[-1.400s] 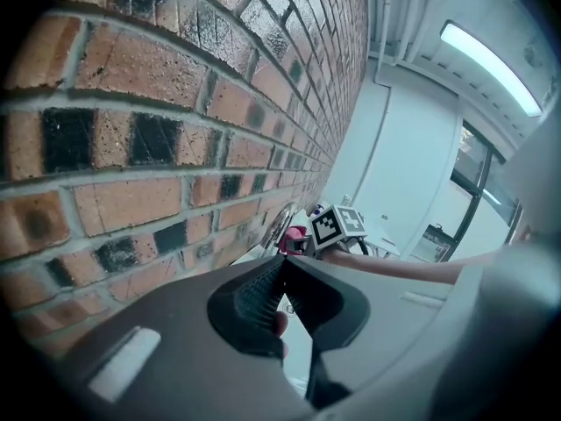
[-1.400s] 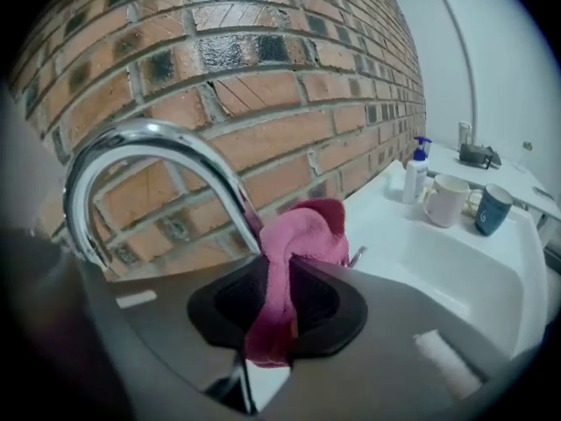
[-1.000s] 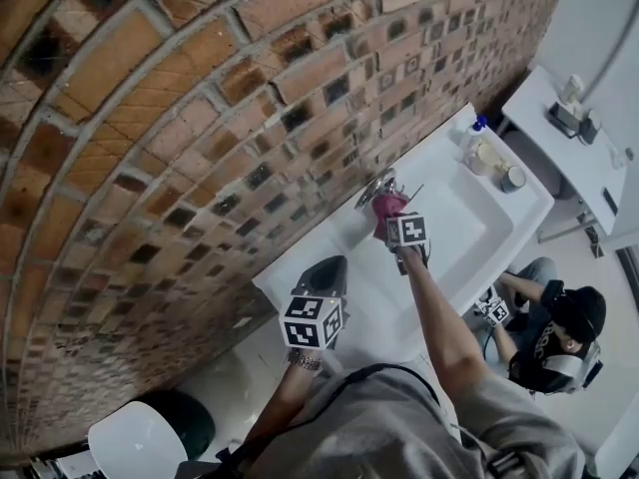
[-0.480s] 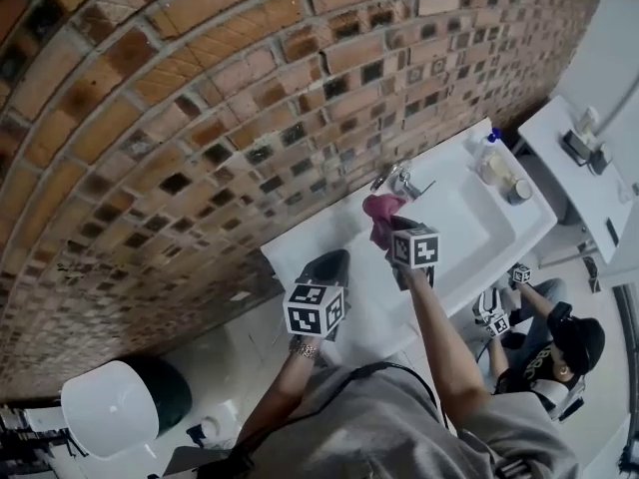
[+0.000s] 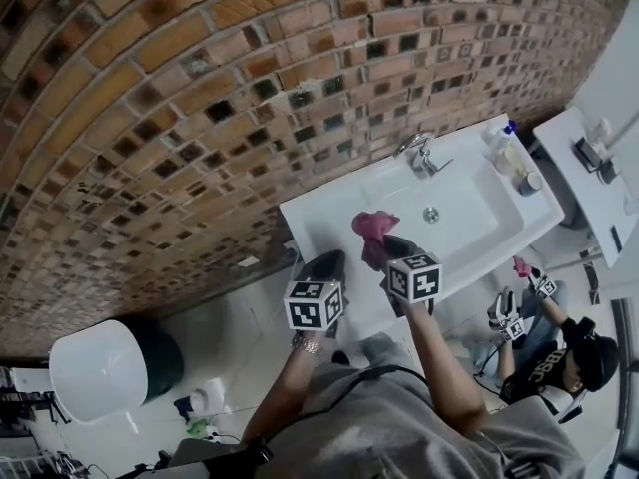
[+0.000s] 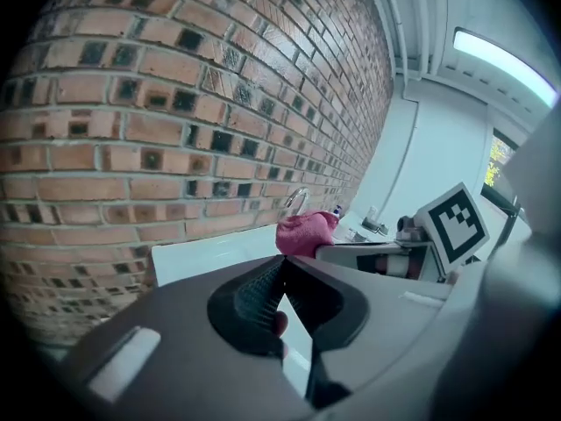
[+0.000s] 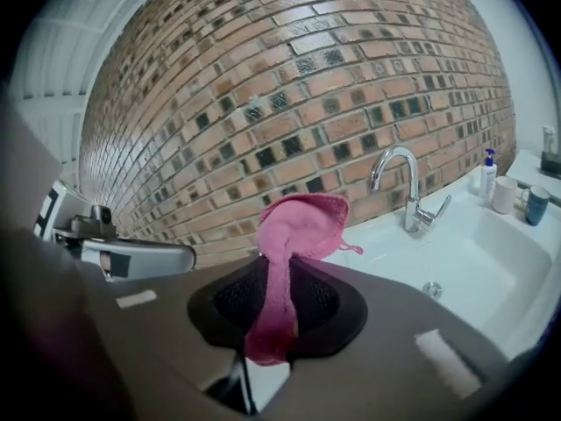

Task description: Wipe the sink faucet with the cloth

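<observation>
A pink cloth is pinched in my right gripper, whose jaws are shut on it; its bunched end sticks out past the tips. In the head view the pink cloth hangs over the near left part of the white sink, well short of the chrome faucet. The right gripper view has the faucet to the right, apart from the cloth. My left gripper hovers at the sink's front edge. Its jaws are closed with nothing between them.
A brick wall rises behind the sink. A soap bottle and cups stand at the sink's right end. Another person crouches at the lower right. A white round bin sits on the floor at the left.
My right gripper has pulled the cloth away from the faucet, back and up toward the sink's near left. The left gripper has shifted along the sink's front edge. The view has swung.
</observation>
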`<state>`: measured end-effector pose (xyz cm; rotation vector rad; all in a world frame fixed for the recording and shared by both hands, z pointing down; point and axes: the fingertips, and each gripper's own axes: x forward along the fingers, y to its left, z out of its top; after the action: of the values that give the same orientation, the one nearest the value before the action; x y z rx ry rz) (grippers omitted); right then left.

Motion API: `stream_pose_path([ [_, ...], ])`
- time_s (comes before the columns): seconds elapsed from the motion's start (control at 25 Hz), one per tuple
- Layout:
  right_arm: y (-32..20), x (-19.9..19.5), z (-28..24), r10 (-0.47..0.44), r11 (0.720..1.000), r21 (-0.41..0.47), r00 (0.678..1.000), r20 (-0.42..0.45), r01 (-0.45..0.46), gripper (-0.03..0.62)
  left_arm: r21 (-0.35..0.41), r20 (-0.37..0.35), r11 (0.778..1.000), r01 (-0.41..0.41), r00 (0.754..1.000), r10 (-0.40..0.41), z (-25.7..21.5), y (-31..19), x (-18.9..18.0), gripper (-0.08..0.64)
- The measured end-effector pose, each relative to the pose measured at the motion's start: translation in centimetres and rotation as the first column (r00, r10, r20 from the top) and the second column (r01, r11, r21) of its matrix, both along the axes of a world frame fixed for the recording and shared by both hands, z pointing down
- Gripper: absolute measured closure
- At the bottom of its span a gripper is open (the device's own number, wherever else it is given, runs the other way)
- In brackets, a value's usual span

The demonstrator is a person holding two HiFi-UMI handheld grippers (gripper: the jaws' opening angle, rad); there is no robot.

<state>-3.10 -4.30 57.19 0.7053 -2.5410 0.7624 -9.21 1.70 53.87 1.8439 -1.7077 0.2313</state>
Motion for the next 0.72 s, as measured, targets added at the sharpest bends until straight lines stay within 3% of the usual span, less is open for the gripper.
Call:
stream_pose_path([
  [0.28,9.8,0.7,-1.9,0.036,0.999,0.026,0.999,0.019,-0.037,0.523,0.038,-0.012,0.998,-0.043,0.999,0.043,-0.7,7.5,1.0,0.540],
  [0.44,14.7,1.0,-2.7,0.004,0.999,0.035,1.000,-0.004,-0.004,0.523,0.036,-0.016,0.998,-0.053,0.998,0.054,-0.7,10.7,2.0,0.540],
  [0.72,16.5,1.7,-3.9,-0.042,0.996,0.079,0.999,-0.005,0.043,0.525,0.053,0.013,0.999,0.007,1.000,-0.008,-1.9,12.4,2.1,0.540],
])
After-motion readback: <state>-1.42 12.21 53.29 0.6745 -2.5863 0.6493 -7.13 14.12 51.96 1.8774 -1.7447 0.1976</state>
